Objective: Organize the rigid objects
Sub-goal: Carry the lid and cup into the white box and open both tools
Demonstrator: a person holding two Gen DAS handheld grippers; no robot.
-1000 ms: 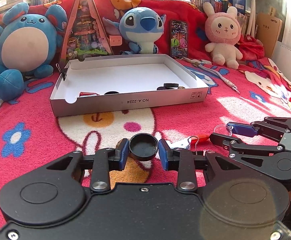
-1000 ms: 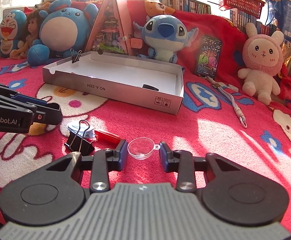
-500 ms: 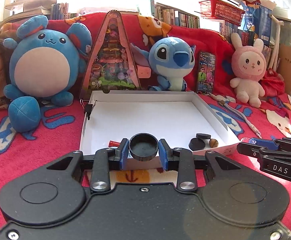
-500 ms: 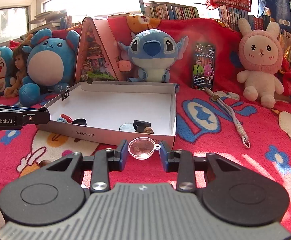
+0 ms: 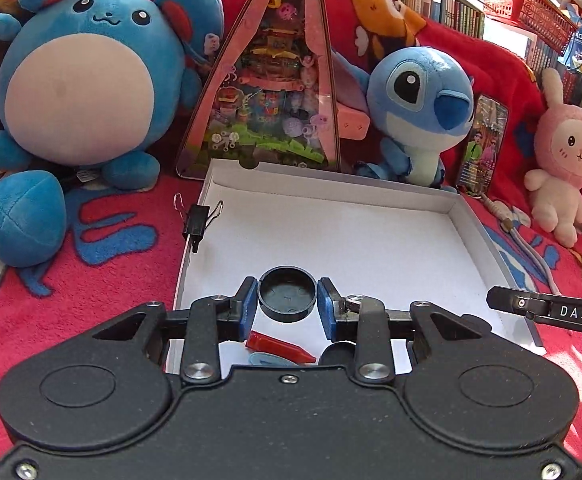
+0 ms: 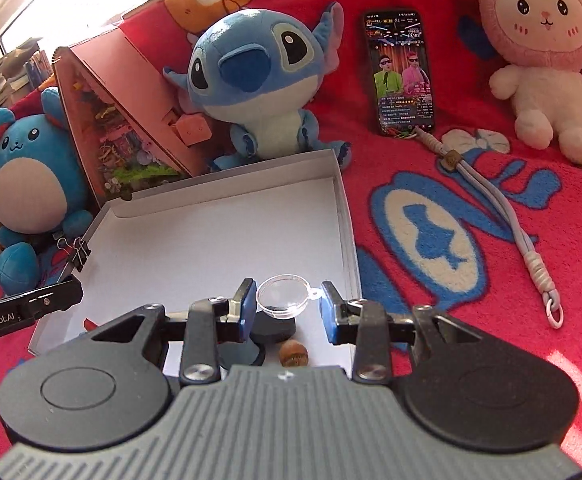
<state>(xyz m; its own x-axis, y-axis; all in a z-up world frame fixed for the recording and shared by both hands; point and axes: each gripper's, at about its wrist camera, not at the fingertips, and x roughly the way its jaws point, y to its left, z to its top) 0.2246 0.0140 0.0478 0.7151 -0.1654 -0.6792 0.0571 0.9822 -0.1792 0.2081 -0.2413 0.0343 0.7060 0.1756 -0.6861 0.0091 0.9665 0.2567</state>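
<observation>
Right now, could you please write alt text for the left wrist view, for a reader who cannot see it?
The left gripper holds a round black cap between its blue pads, above the near end of an open white box. Below it in the box lies a red crayon-like piece. Plush toys sit behind on a red blanket.

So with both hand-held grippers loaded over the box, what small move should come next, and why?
Probably lower a little, then open. The left hand-held gripper holds a black cap and the right hand-held gripper a clear lens, each already over the white box, where a red piece and other small items lie.
</observation>
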